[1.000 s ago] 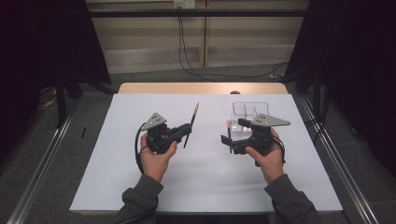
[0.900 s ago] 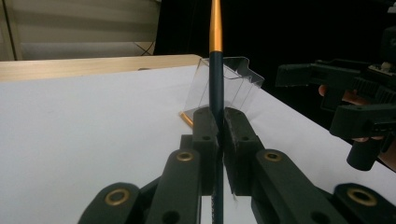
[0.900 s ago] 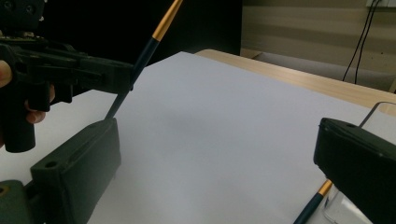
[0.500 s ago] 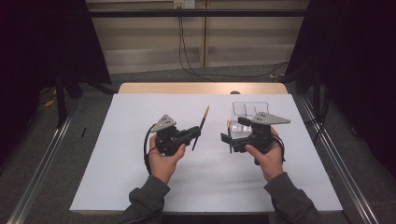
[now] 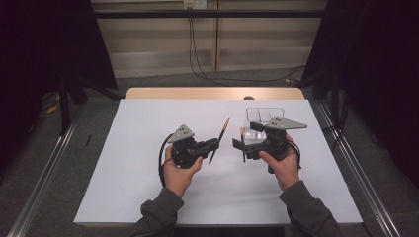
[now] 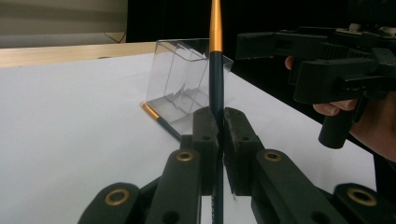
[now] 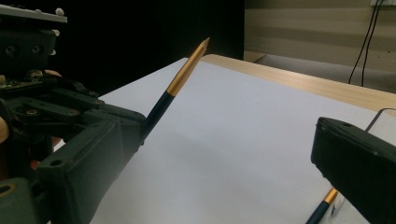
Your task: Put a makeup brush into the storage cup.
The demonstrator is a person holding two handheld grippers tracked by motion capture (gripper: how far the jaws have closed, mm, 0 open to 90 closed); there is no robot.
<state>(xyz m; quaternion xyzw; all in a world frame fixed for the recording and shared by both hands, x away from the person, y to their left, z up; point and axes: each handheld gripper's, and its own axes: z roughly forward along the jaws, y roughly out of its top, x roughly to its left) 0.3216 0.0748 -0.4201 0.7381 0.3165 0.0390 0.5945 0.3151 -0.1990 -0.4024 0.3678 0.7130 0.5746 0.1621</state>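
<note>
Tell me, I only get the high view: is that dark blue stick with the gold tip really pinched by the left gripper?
Observer: Yes. In the left gripper view the left gripper is shut on the dark blue pencil with the gold tip.
Operator: Is there another one?
Observer: Yes, a second dark blue, gold-ended pencil lies flat on the white table cover beside the clear plastic box.

White table cover (image 5: 148,148); black cables (image 5: 197,54)

The black left gripper (image 5: 213,146) is clamped tight, held above the table. The black right gripper (image 5: 240,146) faces it, jaws parted
</note>
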